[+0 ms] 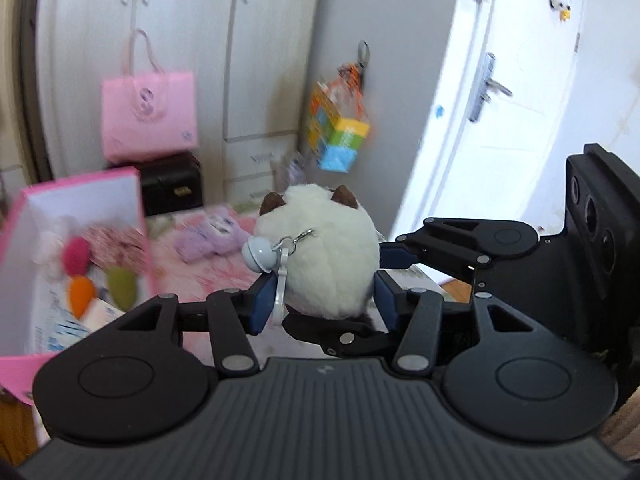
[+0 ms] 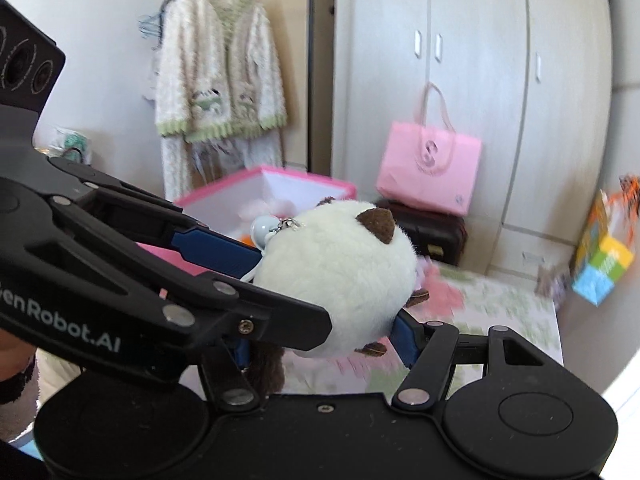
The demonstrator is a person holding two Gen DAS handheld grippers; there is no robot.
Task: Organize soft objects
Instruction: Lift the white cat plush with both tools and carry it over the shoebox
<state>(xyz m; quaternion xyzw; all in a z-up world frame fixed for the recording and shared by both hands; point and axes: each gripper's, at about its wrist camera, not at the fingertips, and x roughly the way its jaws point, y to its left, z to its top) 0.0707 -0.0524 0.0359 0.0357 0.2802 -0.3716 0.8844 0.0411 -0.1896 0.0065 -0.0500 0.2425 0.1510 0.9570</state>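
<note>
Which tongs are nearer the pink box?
Left. The left tongs grip the white plush on the pink box side; the right tongs grip it from the opposite side, farther off.

**Readable markings in your two views**

In your right wrist view, at the lower left of the frame, the side of the left gripper [image 2: 320, 292] carries white lettering; you can read "enRobot.AI", with the start cut off by the frame edge. The pink bag [image 2: 430, 168], right of centre, bears a large pale "S" emblem. Nothing else is legible to you.
</note>
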